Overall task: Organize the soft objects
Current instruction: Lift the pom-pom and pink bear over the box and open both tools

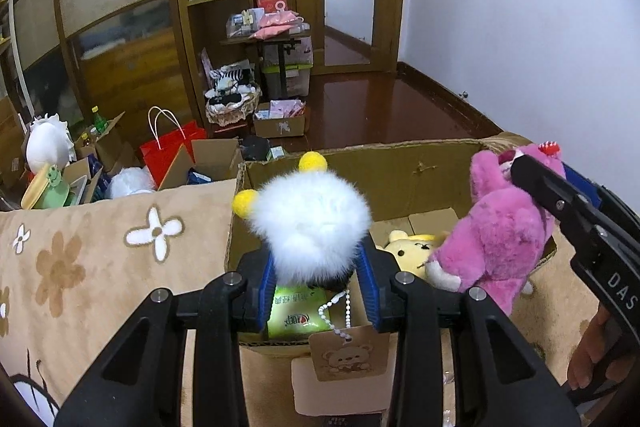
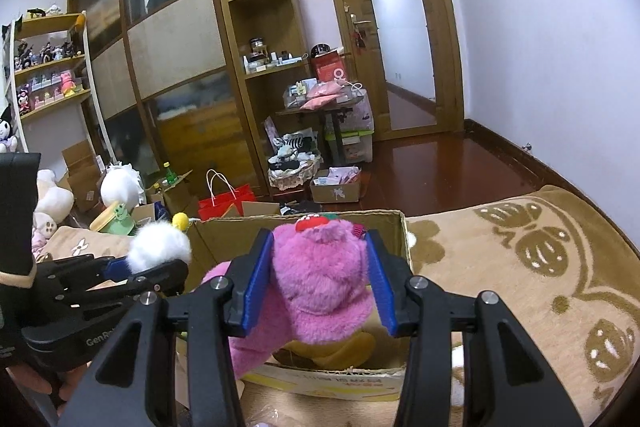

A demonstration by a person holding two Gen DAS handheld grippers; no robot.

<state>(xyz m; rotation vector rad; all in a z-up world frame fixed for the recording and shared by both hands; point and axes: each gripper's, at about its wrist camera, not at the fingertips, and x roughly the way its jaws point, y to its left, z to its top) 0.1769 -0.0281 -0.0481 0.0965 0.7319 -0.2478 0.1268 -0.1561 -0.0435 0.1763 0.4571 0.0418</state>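
My left gripper [image 1: 320,267] is shut on a white fluffy toy [image 1: 312,223] with yellow ears and a hanging paper tag, held over the near edge of an open cardboard box [image 1: 360,163]. My right gripper [image 2: 320,275] is shut on a pink plush bear [image 2: 320,275] and holds it over the same box [image 2: 396,239]. The bear also shows in the left wrist view [image 1: 504,227], at the box's right side. A yellow plush bear [image 1: 412,247] and a green packet [image 1: 296,311] lie inside the box. The white toy [image 2: 160,247] shows at the left of the right wrist view.
The box stands on a beige flower-patterned blanket [image 1: 100,251]. Beyond it are open cartons, a red paper bag [image 1: 172,147], a white plush [image 1: 46,143], a basket of clothes [image 1: 232,99] and wooden cabinets. The dark wooden floor [image 1: 380,107] runs to a door.
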